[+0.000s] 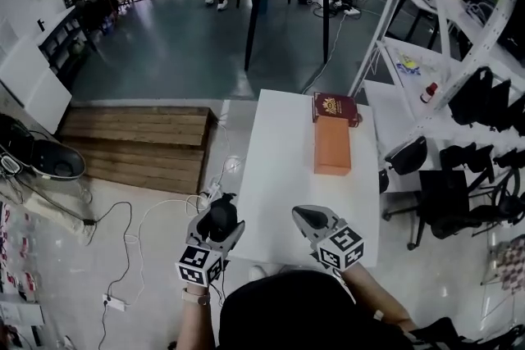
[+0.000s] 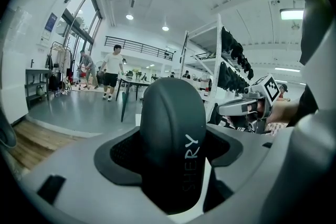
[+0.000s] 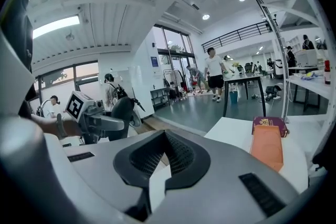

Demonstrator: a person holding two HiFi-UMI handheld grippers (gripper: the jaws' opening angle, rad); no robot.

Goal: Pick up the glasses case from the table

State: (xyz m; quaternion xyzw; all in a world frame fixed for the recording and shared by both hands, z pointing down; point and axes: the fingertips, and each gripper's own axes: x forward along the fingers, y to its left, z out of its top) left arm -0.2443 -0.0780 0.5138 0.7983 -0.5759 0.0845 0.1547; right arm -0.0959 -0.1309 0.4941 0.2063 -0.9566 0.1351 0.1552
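Black glasses case (image 2: 173,149), "SHERY" printed on shell, clamped between jaws of left gripper (image 1: 220,217), at near left corner of white table (image 1: 279,168). Whether case touches tabletop: cannot tell. Right gripper (image 1: 308,217) just beside, over near edge of table, jaws drawn together, nothing between them. Orange box (image 1: 332,145) lies flat at far right of tabletop, dark red box (image 1: 335,107) touching its far end. Wooden platform (image 1: 135,143) on floor left of table.
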